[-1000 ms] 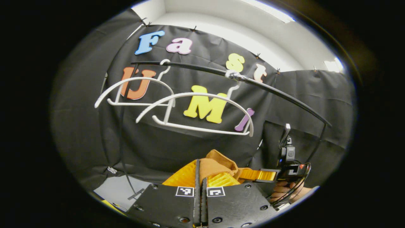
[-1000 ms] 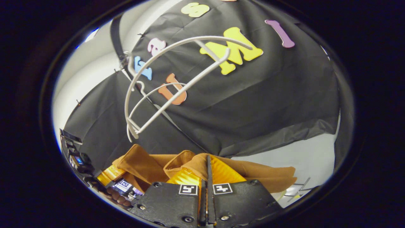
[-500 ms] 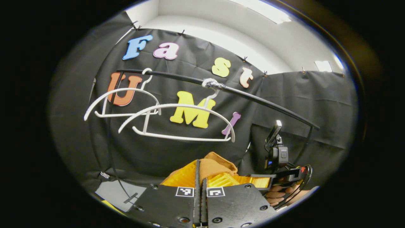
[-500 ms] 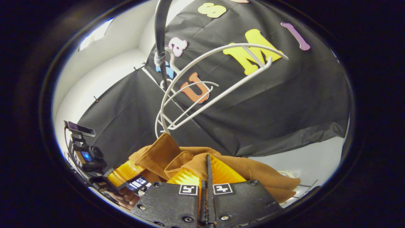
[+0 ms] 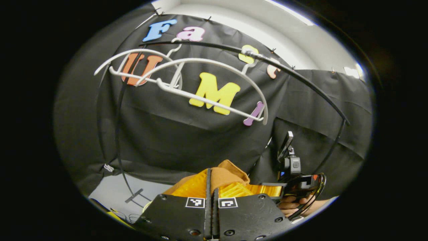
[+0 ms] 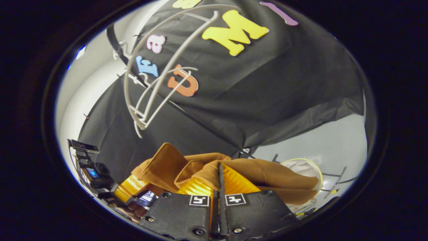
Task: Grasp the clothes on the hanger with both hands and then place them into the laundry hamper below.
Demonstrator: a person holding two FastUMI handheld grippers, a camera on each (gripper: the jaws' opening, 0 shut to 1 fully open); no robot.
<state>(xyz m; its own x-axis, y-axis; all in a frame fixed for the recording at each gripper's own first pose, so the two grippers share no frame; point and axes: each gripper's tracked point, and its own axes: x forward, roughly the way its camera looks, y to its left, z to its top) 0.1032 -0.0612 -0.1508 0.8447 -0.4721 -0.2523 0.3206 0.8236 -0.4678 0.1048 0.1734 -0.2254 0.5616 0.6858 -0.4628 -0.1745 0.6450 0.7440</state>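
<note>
Garment [image 6: 267, 172] is off the 2 hangers [image 5: 187, 80], bunched at lower centre of both views. Left gripper [image 5: 211, 182] and right gripper [image 6: 219, 182] each pinch a fold. Soft, light, floppy; hold bunched edges. Hamper [image 6: 306, 167] lower right.

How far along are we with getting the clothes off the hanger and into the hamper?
Done: the brown garment is off the white hangers, which hang bare. In hand: the left claw and right claw are both shut on it. Left: lowering it into the hamper and letting go.
</note>
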